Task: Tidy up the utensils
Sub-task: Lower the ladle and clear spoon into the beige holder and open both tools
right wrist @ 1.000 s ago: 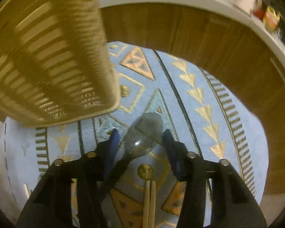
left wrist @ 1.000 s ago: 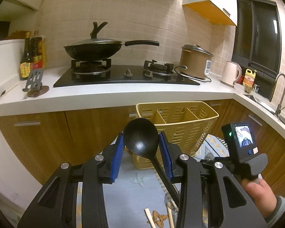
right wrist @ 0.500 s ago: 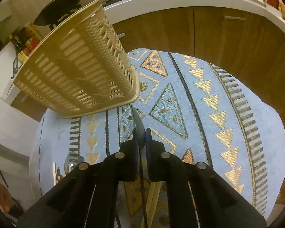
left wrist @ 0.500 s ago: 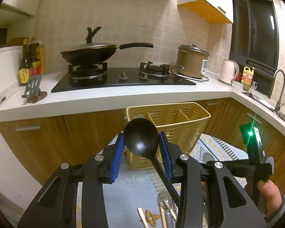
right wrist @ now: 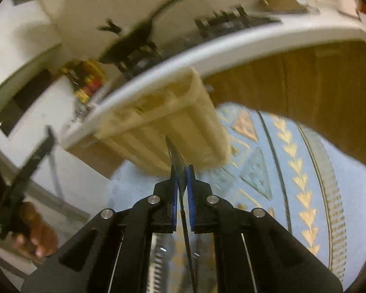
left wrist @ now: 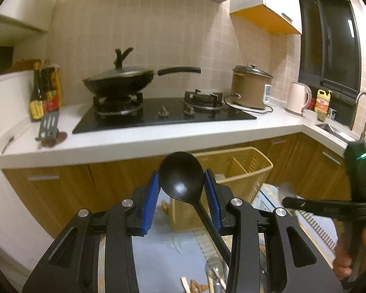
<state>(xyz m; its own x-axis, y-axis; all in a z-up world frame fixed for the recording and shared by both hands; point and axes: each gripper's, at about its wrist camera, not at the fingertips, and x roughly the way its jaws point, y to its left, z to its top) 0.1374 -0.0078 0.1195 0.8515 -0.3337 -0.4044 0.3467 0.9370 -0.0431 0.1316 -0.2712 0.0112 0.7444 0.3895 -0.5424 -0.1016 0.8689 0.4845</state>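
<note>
Between the blue pads of the left gripper (left wrist: pixel 181 195) sits the bowl of a black ladle (left wrist: pixel 181 177), and its handle runs down and to the right, behind the right finger. The pads stand just beside the bowl on both sides, so the ladle looks held there, though I cannot tell how firmly they press. Behind the ladle stands the yellow slotted basket (left wrist: pixel 246 171) on a blue patterned mat (left wrist: pixel 158 246), below the white counter (left wrist: pixel 158 141). The basket has dividers inside, and nothing in it can be made out from this angle. In front of the basket, near the bottom edge of the left view, wooden chopsticks (left wrist: pixel 184 285) lie on the mat.

To the right of the basket, the right gripper (left wrist: pixel 290 200) shows from the side, blurred. In its own view the right gripper (right wrist: pixel 182 171) is pressed nearly together on a thin metal spoon (right wrist: pixel 175 153), seen edge-on, whose tip points up toward the basket's (right wrist: pixel 183 122) side wall. The picture is blurred, so I cannot tell if the tip touches the basket. Above the basket, on the counter, a black wok (left wrist: pixel 119 84) with lid stands on the stove (left wrist: pixel 163 117).
</note>
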